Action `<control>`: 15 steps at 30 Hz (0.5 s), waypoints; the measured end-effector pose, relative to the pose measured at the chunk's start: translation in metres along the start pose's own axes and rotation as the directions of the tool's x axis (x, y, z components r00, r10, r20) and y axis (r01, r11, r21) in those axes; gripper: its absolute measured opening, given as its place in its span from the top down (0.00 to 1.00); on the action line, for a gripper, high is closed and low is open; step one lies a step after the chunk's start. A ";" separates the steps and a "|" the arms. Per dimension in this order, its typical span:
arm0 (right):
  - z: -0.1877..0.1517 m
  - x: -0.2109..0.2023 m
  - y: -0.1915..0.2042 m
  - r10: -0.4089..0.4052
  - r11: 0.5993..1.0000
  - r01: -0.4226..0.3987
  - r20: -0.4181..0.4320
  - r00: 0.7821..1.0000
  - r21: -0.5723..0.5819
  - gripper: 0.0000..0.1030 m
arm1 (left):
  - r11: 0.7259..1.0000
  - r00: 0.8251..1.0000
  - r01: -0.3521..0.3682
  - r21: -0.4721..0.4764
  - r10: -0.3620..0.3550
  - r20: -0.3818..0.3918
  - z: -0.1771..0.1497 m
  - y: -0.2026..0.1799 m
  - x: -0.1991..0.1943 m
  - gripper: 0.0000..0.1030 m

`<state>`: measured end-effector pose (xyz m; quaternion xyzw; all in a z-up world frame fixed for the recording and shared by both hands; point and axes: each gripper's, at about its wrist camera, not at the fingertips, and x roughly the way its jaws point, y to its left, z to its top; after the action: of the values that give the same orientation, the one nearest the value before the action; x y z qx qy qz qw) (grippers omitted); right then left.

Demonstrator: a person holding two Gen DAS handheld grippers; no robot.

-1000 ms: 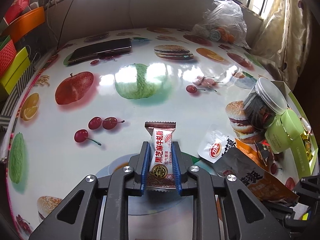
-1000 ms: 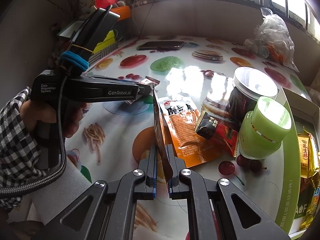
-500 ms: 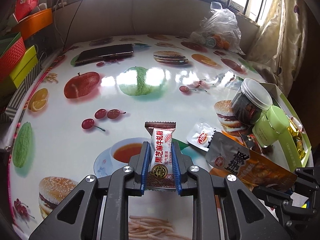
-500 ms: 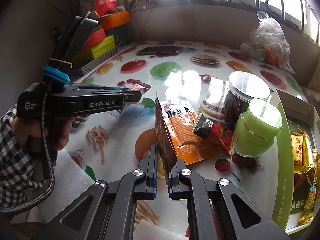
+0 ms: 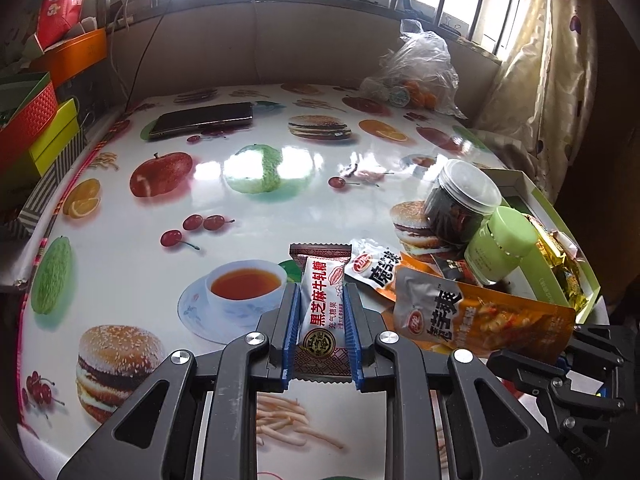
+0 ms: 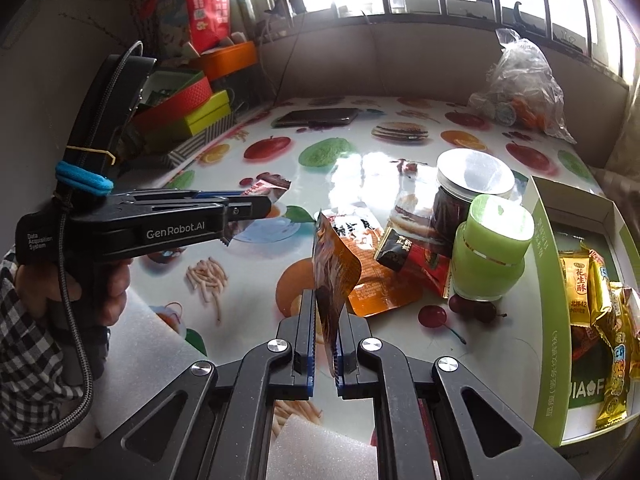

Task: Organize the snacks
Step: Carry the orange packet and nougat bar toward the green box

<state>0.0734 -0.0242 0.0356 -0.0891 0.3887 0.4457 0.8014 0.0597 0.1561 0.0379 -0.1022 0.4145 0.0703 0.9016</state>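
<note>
The white nougat candy packet (image 5: 320,304) sits pinched across its middle in the left gripper (image 5: 322,320), clear of the printed tablecloth (image 5: 256,208). The right gripper (image 6: 324,336) clamps one edge of an orange snack pouch (image 6: 334,276), held upright. Both look light, crinkly and slick, likely best gripped at a flat sealed edge. On the table I count two jars, a dark clear one (image 6: 460,196) and a green one (image 6: 490,252), one green box (image 6: 552,280) of gold packets, one phone (image 5: 202,118).

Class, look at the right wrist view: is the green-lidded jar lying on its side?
No. The green-lidded jar stands upright on the table, lid on top.
</note>
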 end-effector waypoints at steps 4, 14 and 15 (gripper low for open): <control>-0.006 -0.004 -0.003 -0.002 1.000 0.002 -0.002 1.000 0.010 0.93 | 1.000 1.000 0.008 0.005 -0.008 0.006 -0.002 -0.006 -0.004 0.78; -0.011 -0.024 -0.006 -0.021 1.000 0.019 0.054 0.998 0.024 0.93 | 1.000 0.999 0.022 0.020 -0.023 0.039 -0.002 -0.019 -0.019 0.78; -0.012 -0.026 -0.006 -0.020 1.000 0.019 0.058 0.998 0.022 0.93 | 1.000 0.999 0.023 0.021 -0.024 0.043 -0.001 -0.021 -0.021 0.78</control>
<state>0.0639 -0.0498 0.0445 -0.0713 0.3689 0.4360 0.8177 0.0494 0.1346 0.0556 -0.0962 0.3943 0.0575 0.9121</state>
